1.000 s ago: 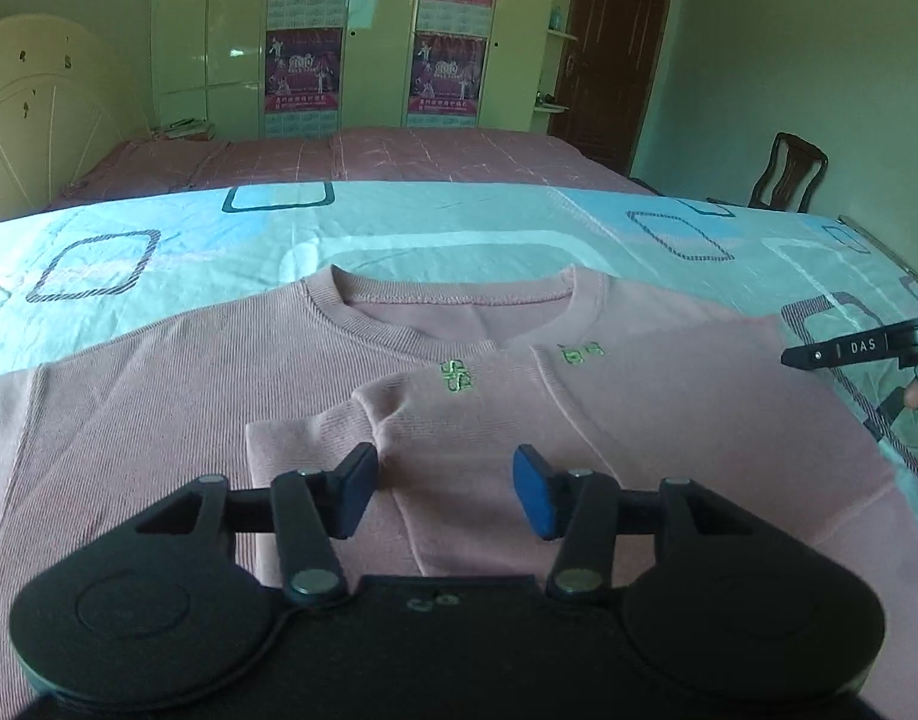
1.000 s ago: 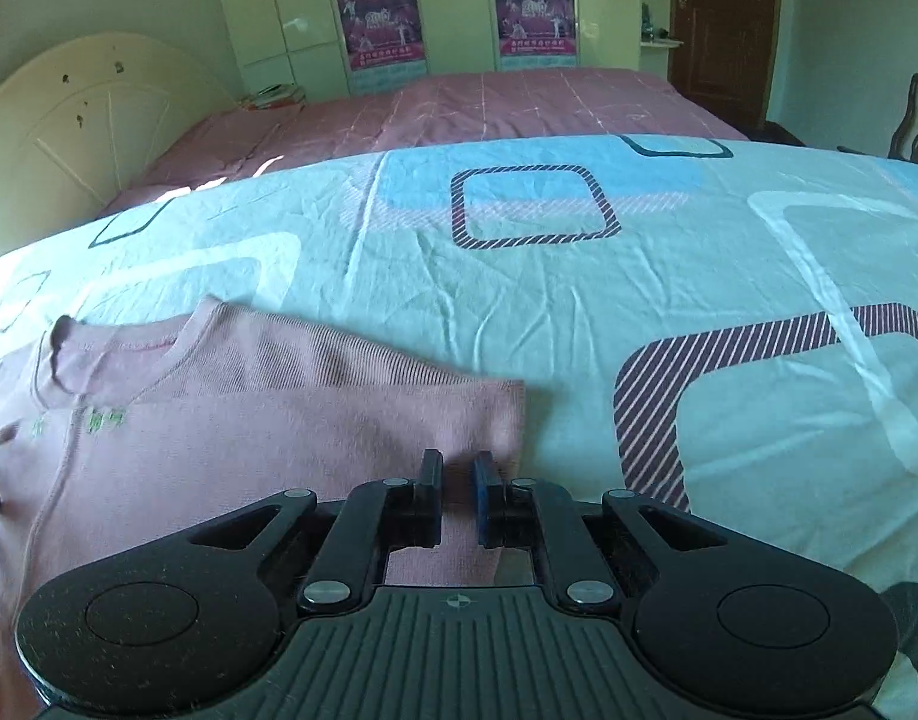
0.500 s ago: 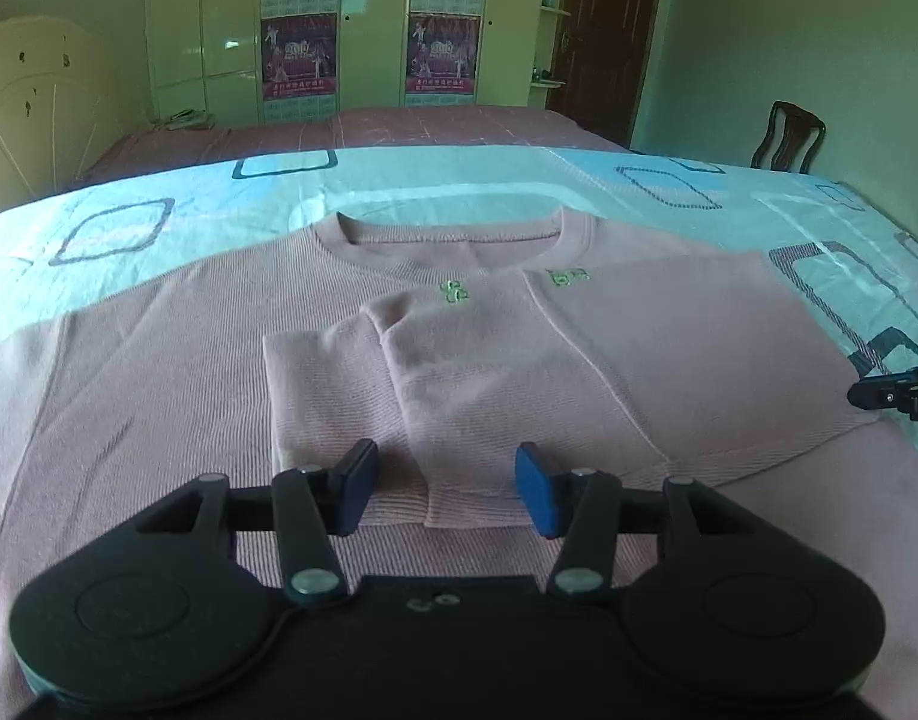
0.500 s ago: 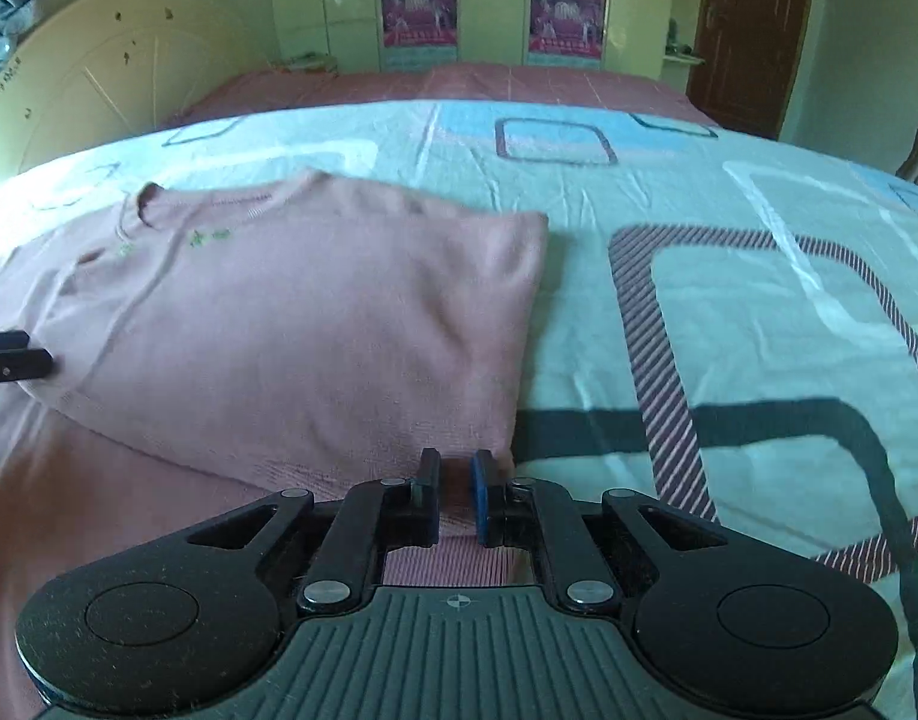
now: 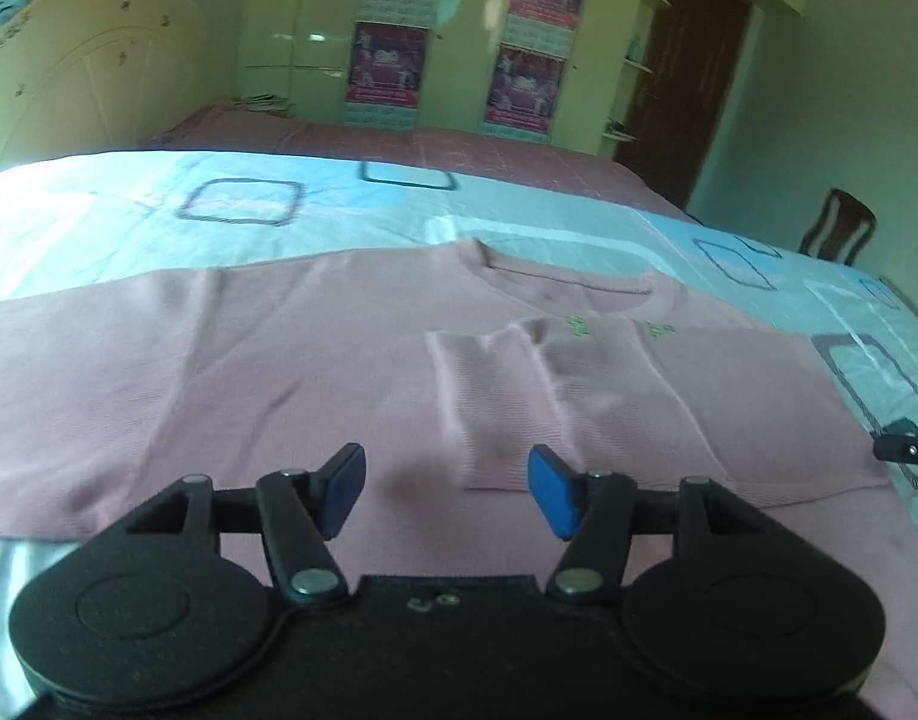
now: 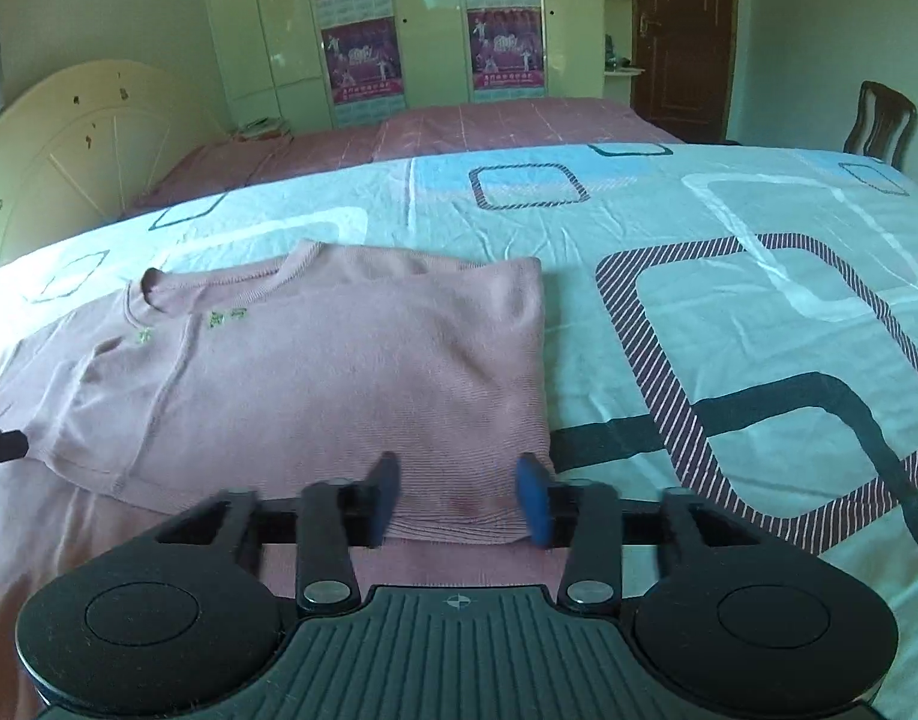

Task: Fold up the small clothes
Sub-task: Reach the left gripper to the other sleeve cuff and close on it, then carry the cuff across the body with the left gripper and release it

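With both the left gripper (image 5: 441,489) and right gripper (image 6: 456,501) spread wide and empty above the pink knit sweater (image 6: 315,372) lying half-folded on the patterned bedsheet (image 6: 729,300), we judge it soft, light and floppy, best pinched at the unfolded left sleeve's hem.

Matt ribbed knit sweater (image 6: 315,372), glossy wardrobe doors (image 6: 435,18)
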